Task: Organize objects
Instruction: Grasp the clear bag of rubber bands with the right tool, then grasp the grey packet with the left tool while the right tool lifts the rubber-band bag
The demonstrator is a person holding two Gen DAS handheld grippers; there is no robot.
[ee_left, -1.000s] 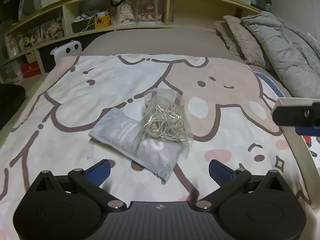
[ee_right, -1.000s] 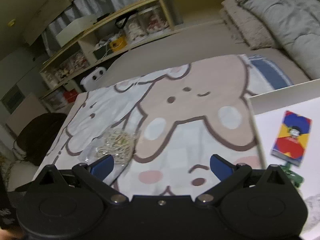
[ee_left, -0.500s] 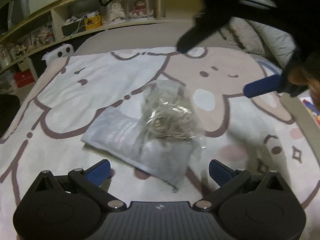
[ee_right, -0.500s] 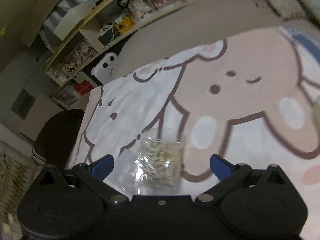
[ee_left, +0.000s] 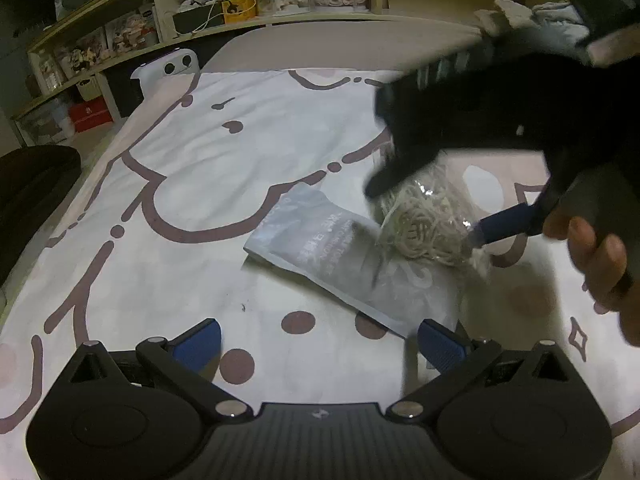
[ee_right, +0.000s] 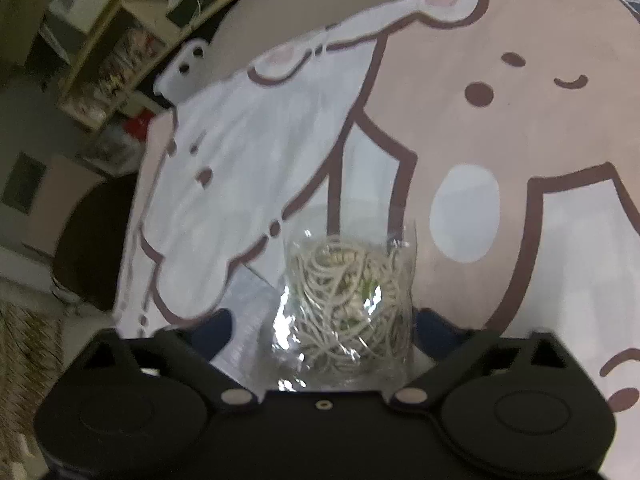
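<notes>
A clear plastic bag of pale cord [ee_left: 424,220] lies on a grey flat pouch [ee_left: 340,256] on the cartoon bedspread. My right gripper [ee_right: 324,330] is open, its blue fingers on either side of the cord bag [ee_right: 344,304], low over it. In the left wrist view the right gripper [ee_left: 424,208] comes in from the upper right, one blue finger [ee_left: 504,226] beside the bag. My left gripper [ee_left: 320,344] is open and empty, near the pouch's front corner.
A bedspread [ee_left: 240,168] with cartoon animals covers the bed. Wooden shelves [ee_left: 248,12] with dolls and boxes run along the far side. A white device [ee_left: 176,68] stands at the bed's far left corner. A dark chair [ee_right: 92,240] sits left of the bed.
My right gripper has swung left from the white tray and come down over the cord bag. My left gripper has shifted left and closer to the pouch.
</notes>
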